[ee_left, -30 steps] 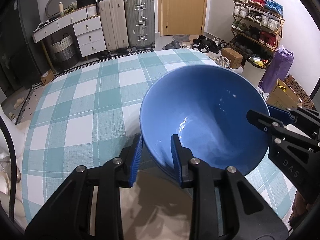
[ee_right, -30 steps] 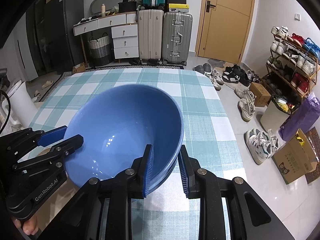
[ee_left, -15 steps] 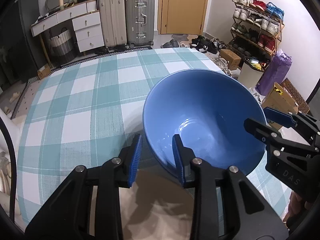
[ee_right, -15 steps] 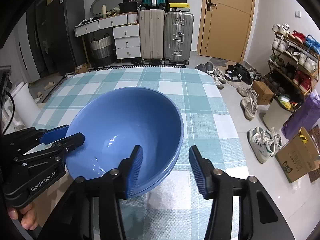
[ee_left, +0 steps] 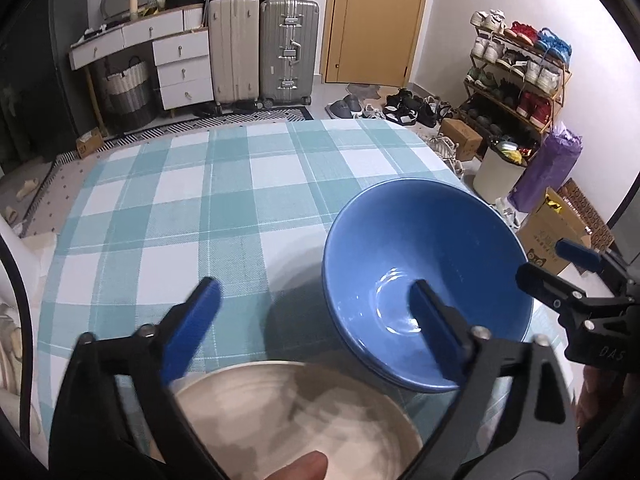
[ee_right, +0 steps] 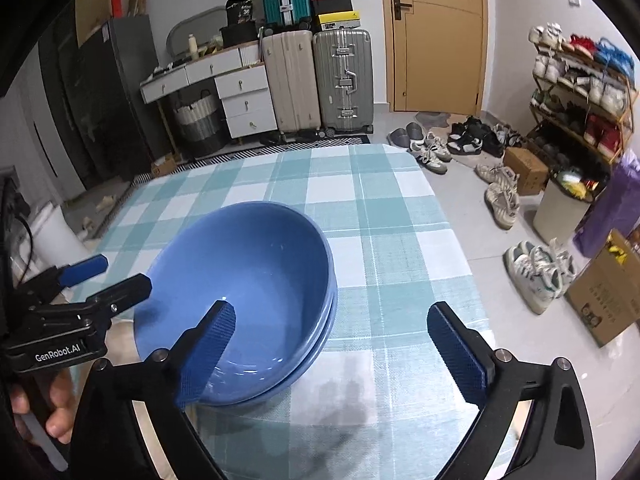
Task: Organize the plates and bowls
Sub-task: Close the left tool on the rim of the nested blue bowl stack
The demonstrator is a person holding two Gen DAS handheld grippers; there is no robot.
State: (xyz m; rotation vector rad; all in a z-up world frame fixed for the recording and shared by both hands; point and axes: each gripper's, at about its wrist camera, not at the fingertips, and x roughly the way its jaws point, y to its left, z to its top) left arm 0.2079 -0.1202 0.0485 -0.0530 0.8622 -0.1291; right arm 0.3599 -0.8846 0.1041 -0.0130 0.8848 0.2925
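Printed "GenRobot.AI" on left gripper [ee_right: 100,276], lower left of frame. Lettered "DAS" on right gripper [ee_left: 560,268], right edge.

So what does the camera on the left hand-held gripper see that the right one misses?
Only the left wrist view shows the beige plate close under the camera, beside the blue bowls, with a fingertip at the bottom edge.

Only the right wrist view shows a hand gripping the other tool's handle, and white sneakers on the floor.

Both show the stacked blue bowls on the checked tablecloth, the suitcases and door. The left hand-held gripper and right hand-held gripper are both opening, gripping nothing.
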